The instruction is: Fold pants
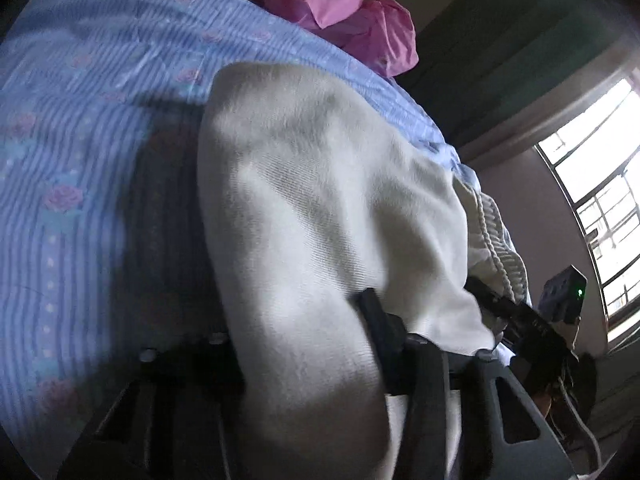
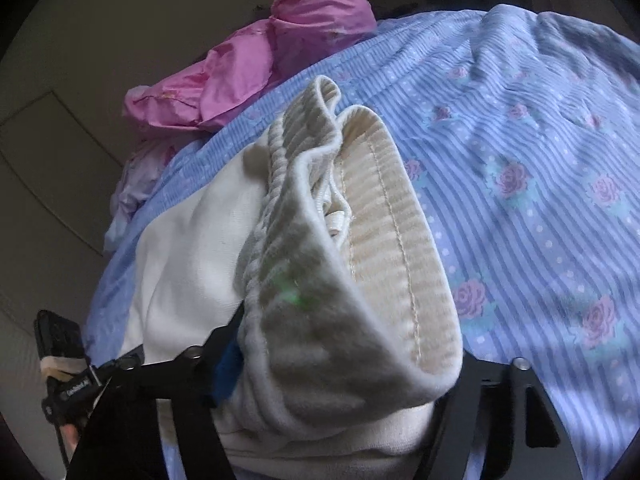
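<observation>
Cream-white pants lie on a blue striped flowered bedsheet. My left gripper is shut on the pants' cloth, which drapes over its fingers and hides most of them. In the right wrist view the ribbed waistband of the pants bunches up between my right gripper's fingers; the right gripper is shut on it. The right gripper also shows in the left wrist view, at the waistband end. The left gripper shows at the lower left of the right wrist view.
A crumpled pink cloth lies at the far end of the bed; it also shows in the right wrist view. A bright window is at the right. The bedsheet spreads to the right of the pants.
</observation>
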Available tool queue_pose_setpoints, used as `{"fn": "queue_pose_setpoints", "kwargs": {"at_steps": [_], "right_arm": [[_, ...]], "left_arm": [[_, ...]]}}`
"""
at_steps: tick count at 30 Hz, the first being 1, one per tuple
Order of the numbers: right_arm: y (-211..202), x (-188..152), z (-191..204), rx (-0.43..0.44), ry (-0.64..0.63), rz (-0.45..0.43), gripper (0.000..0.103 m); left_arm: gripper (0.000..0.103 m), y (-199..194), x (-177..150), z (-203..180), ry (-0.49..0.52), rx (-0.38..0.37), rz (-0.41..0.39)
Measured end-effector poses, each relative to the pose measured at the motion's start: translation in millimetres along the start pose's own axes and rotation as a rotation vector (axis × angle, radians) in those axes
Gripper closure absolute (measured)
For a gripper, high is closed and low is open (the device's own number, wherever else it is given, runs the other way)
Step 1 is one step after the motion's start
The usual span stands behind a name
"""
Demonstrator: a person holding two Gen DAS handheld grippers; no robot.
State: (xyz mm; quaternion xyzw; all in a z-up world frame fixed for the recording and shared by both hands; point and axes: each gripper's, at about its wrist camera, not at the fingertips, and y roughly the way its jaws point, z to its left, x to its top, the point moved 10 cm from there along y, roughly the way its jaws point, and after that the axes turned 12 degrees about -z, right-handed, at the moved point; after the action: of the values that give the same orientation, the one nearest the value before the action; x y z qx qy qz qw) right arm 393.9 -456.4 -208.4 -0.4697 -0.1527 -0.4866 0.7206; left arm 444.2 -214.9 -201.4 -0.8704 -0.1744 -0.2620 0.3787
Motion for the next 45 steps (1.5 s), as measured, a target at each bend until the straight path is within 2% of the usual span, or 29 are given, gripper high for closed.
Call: {"fn": "queue_pose_setpoints", "kwargs": {"at_steps": [1, 3, 6, 9, 12, 19, 22, 29, 34, 40, 45], "right_arm": [[-1, 1, 4, -0.011, -0.018, -0.003, 0.043], [-5, 5, 14, -0.042, -0.080, -0.008, 0.053], [-10, 12, 22, -0.054, -0.091, -0.009, 0.057], [-16, 19, 23, -0.049, -0.059, -0.006, 0.059], [-29, 24, 32, -0.057, -0.100, -0.028, 0.060], [-77, 37, 83, -0.042, -0.246, -0.109, 0.061], [-96, 38, 114, -0.016, -0.299, -0.134, 0.061], [-133, 33, 205, 0.071, -0.398, -0.182, 0.061], [-149, 20, 290, 0.149, -0.477, -0.218, 0.061], [-151, -16, 411, 0.289, -0.517, -0.250, 0.061], [-132, -70, 521, 0.430, -0.552, -0.225, 0.061]], "left_arm": [[0.074, -4, 4, -2, -0.004, 0.006, -0.010], [0.077, -11, 13, -9, 0.004, 0.030, -0.032], [0.079, -15, 21, -19, 0.046, 0.080, -0.050], [0.081, -26, 28, -34, 0.128, 0.121, -0.087], [0.081, -45, 38, -45, 0.152, 0.117, -0.124], [0.081, -97, 58, -55, 0.182, 0.105, -0.195], [0.081, -133, 62, -50, 0.201, 0.108, -0.245], [0.081, -233, 74, -26, 0.227, 0.123, -0.392], [0.081, -322, 93, 13, 0.233, 0.174, -0.505], [0.081, -435, 116, 82, 0.260, 0.301, -0.609], [0.081, -526, 133, 160, 0.265, 0.446, -0.673]]}}
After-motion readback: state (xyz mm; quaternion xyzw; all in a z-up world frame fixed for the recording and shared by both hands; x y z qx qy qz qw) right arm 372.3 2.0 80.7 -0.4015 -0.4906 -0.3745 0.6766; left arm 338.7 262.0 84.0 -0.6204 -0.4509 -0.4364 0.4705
